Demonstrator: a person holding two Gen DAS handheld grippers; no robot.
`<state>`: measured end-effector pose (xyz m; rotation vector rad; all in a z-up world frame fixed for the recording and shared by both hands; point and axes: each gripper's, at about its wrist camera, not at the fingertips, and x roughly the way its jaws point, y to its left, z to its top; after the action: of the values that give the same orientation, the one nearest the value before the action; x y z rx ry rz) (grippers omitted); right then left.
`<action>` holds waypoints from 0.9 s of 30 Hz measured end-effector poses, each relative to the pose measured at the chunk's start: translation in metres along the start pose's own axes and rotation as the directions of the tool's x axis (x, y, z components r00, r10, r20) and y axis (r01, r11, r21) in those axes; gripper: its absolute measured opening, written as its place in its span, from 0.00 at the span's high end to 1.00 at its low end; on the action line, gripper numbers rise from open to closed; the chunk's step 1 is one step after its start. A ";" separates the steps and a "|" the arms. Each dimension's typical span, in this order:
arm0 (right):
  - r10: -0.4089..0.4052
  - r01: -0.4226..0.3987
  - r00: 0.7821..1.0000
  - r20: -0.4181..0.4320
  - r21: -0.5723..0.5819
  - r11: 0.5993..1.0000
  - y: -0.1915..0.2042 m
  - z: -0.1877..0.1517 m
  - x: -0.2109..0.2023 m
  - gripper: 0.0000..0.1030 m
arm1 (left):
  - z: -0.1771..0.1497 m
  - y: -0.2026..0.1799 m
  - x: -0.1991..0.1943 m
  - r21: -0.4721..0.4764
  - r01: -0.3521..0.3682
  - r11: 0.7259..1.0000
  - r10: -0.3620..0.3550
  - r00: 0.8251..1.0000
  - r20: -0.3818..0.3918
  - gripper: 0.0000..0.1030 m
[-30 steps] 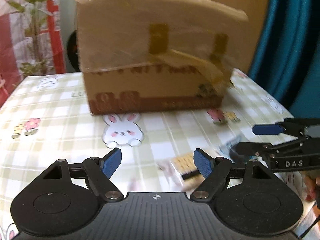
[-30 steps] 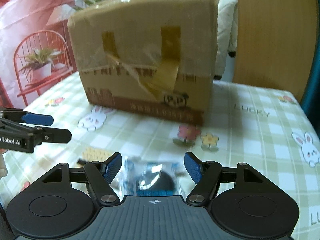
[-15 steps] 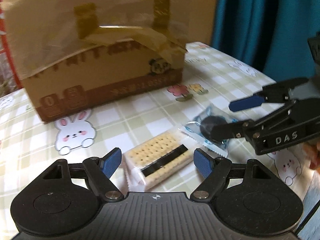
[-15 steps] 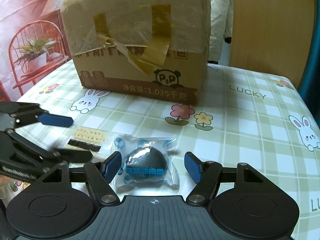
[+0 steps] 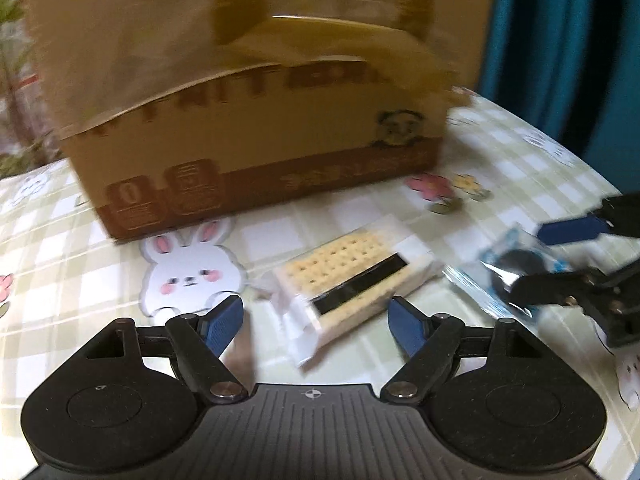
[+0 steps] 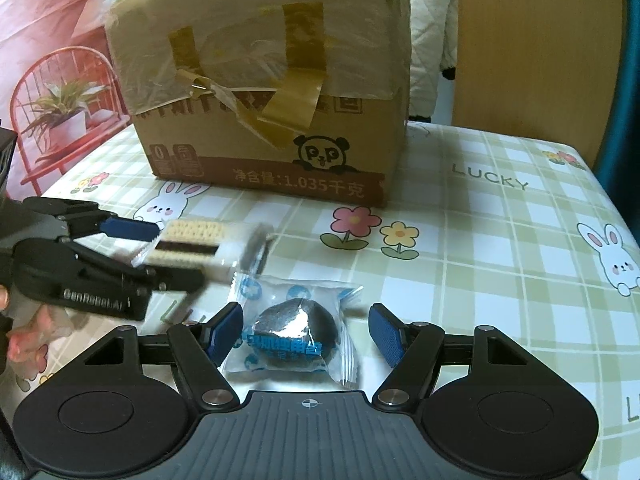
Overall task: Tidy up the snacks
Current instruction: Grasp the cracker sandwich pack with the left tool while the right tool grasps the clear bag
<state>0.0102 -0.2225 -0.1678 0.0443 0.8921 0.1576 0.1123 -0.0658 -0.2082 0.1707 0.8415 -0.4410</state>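
A wrapped cracker sandwich [image 5: 352, 280] with a dark filling lies on the table between the open fingers of my left gripper [image 5: 318, 320]. It also shows in the right wrist view [image 6: 196, 246], between the left gripper's fingers [image 6: 128, 229]. A dark round snack in a clear blue-printed wrapper [image 6: 294, 336] lies between the open fingers of my right gripper [image 6: 306, 334]. In the left wrist view that snack [image 5: 516, 268] sits between the right gripper's fingers [image 5: 568, 229]. Neither gripper touches its snack.
A taped cardboard box [image 6: 264, 92] stands behind the snacks on the checked bunny tablecloth [image 6: 500, 240]. It fills the back of the left wrist view [image 5: 248, 100]. A wooden panel [image 6: 532, 48] and a teal curtain [image 5: 568, 40] stand beyond the table.
Both grippers have moved forward and lower, so each snack now sits between its gripper's open fingers. The left view has swung, and the box looks nearer and blurred.
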 end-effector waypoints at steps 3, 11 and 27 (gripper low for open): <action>0.003 -0.003 1.000 0.001 0.001 1.000 -0.001 0.001 0.002 0.36 | 0.002 0.010 -0.004 -0.027 -0.005 1.000 0.005 1.000 0.010 0.22; 0.005 -0.005 1.000 0.007 0.015 1.000 -0.002 0.001 0.003 0.36 | 0.020 0.013 -0.017 0.045 0.079 0.996 -0.082 0.994 0.068 0.21; 0.017 -0.017 1.000 0.007 0.058 0.998 -0.005 -0.002 0.004 0.36 | 0.024 -0.002 0.022 0.187 0.169 0.968 -0.163 0.986 -0.047 0.21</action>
<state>0.0117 -0.2270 -0.1727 0.1067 0.8900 0.1470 0.1401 -0.0818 -0.2087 0.2858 0.8476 -0.6782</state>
